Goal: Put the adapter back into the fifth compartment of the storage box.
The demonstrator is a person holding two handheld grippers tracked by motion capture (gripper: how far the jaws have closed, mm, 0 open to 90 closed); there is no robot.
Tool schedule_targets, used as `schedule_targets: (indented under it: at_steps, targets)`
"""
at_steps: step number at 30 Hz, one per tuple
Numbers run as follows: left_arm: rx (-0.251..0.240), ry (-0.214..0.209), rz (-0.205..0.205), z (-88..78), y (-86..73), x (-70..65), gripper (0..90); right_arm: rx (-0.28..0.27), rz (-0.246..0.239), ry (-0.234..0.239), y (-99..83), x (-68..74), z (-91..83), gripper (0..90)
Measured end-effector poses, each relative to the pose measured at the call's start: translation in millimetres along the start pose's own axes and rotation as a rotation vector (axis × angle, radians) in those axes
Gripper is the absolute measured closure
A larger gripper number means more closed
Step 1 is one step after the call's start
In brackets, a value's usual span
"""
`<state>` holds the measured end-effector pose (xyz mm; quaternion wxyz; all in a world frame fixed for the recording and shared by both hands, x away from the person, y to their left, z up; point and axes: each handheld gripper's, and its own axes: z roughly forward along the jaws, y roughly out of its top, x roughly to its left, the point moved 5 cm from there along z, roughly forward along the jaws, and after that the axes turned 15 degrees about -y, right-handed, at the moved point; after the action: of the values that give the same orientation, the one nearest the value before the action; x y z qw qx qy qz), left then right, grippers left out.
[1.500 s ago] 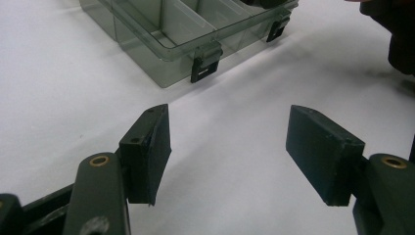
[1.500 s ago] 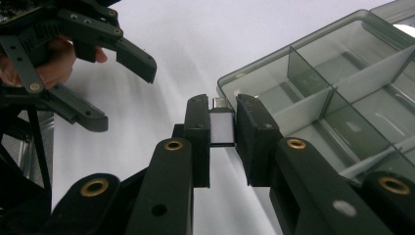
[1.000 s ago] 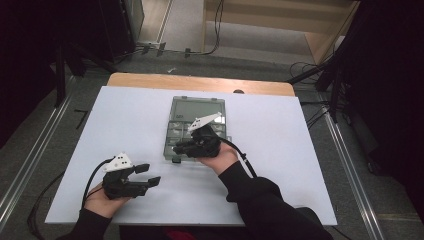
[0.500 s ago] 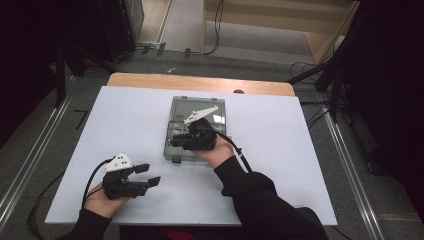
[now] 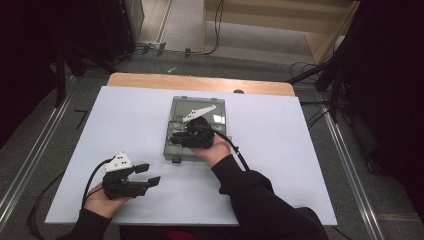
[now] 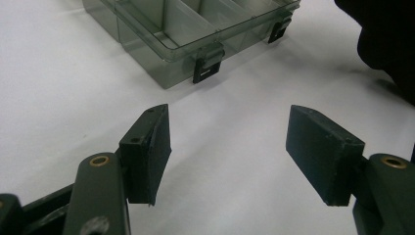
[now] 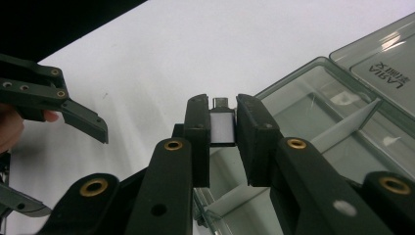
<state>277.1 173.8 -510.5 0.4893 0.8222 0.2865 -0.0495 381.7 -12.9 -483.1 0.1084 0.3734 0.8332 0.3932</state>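
Right gripper has shifted over the white table.

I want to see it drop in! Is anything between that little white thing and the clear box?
Nothing visible is. The right hand-held gripper pinches the small white adapter above the open compartment box. The lid is folded back, and the compartments below look bare. The left hand-held gripper waits apart, jaws open.

The left black two-jaw claw rests low at the near left, held in a bare hand, its jaws spread wide with nothing between them. The right black claw, borne on a dark-sleeved forearm, has its jaws drawn narrow.
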Motion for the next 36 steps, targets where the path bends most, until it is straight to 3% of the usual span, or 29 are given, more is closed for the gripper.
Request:
schedule_targets:
  at_steps: [26,31,36]
  targets:
    - [0.001,-0.005,0.001,0.6,-0.3,0.0,33.6,0.096,-0.008,-0.005,-16.5,-0.8,24.8,73.8]
    - [0.003,-0.003,0.001,0.8,-0.5,0.3,33.6,0.096,-0.009,-0.001,-16.8,-0.8,25.8,73.2]
    - [-0.001,-0.005,0.002,0.5,-0.3,-0.1,33.6,0.063,0.004,0.015,-12.7,-0.1,19.5,66.0]
